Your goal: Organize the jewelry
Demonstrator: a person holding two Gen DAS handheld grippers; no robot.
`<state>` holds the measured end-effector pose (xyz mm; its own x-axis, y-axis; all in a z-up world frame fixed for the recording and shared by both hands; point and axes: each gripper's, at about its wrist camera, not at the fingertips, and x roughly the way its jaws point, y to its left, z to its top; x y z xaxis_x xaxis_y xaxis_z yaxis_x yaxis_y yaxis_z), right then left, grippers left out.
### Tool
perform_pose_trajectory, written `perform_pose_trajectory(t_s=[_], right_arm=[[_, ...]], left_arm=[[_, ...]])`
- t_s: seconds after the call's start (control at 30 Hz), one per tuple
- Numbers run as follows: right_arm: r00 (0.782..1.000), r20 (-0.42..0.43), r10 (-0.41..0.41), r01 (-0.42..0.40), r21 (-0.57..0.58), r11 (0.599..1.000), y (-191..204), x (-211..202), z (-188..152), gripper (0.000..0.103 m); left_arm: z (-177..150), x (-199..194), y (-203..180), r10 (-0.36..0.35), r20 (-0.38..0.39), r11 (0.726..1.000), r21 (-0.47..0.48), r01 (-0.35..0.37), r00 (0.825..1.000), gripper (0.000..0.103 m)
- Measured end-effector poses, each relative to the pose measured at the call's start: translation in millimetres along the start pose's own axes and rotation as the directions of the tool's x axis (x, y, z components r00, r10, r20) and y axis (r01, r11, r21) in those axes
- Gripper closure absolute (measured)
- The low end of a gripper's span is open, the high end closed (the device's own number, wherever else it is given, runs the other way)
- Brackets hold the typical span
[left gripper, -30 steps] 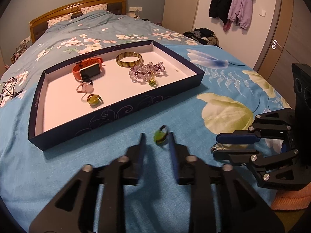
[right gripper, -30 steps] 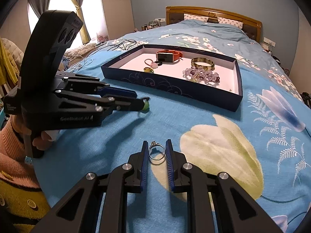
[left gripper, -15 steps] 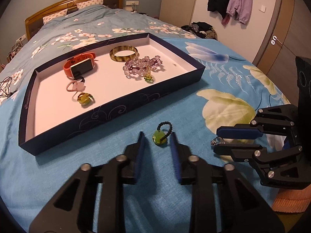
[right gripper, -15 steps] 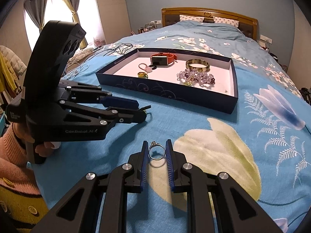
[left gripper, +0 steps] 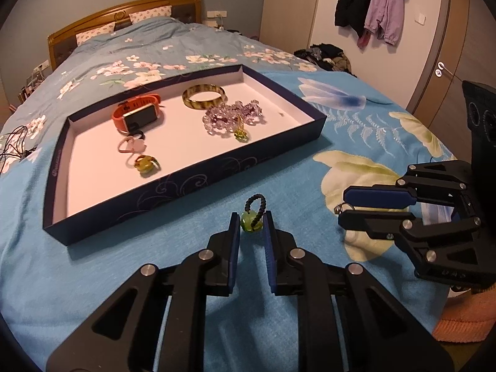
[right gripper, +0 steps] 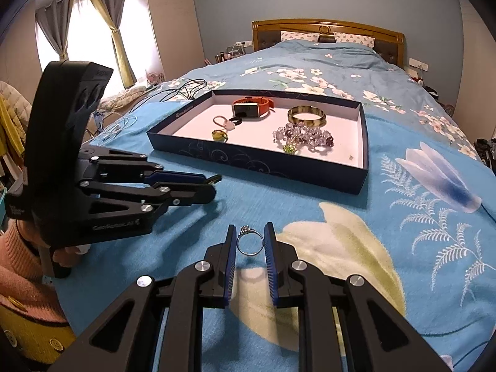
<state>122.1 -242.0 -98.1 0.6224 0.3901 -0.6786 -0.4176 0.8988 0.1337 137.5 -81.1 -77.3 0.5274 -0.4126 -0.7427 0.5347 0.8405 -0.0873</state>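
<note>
Grippers both loaded short of tray: left gripper, jaws just closing, pinches green bead ring; right gripper clamps silver ring (edgewise, ready to drop in).

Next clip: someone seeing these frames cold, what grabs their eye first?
Probably the two black tongs in the foreground over the blue floral bedspread: the left tongs have just been closing on a green bead ring, and the right tongs clamp a silver ring. Behind them lies the dark blue tray holding an orange watch.
</note>
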Motion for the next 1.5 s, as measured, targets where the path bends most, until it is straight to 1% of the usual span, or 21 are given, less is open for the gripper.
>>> perform_pose_trajectory(t_s=[0.3, 0.6, 0.97, 1.5], right_arm=[[0.999, 0.042, -0.014, 0.014, 0.0, 1.0, -3, -6, 12, 0.087], [0.996, 0.085, -0.02, 0.021, -0.005, 1.0, -5, -6, 29, 0.087], [0.993, 0.113, -0.026, 0.026, -0.005, 1.0, -10, -1, 47, 0.087], [0.993, 0.118, -0.028, 0.03, -0.015, 0.999, -11, 10, 63, 0.087]], left_arm=[[1, -26, 17, 0.032, 0.075, 0.998, -0.065, -0.027, 0.997, 0.088], [4, -40, 24, 0.078, 0.125, 0.994, -0.082, -0.068, 0.989, 0.088], [12, -44, 35, 0.107, 0.149, 0.991, -0.099, -0.093, 0.983, 0.088], [20, -45, 43, 0.13, 0.158, 0.987, -0.113, -0.113, 0.979, 0.088]])
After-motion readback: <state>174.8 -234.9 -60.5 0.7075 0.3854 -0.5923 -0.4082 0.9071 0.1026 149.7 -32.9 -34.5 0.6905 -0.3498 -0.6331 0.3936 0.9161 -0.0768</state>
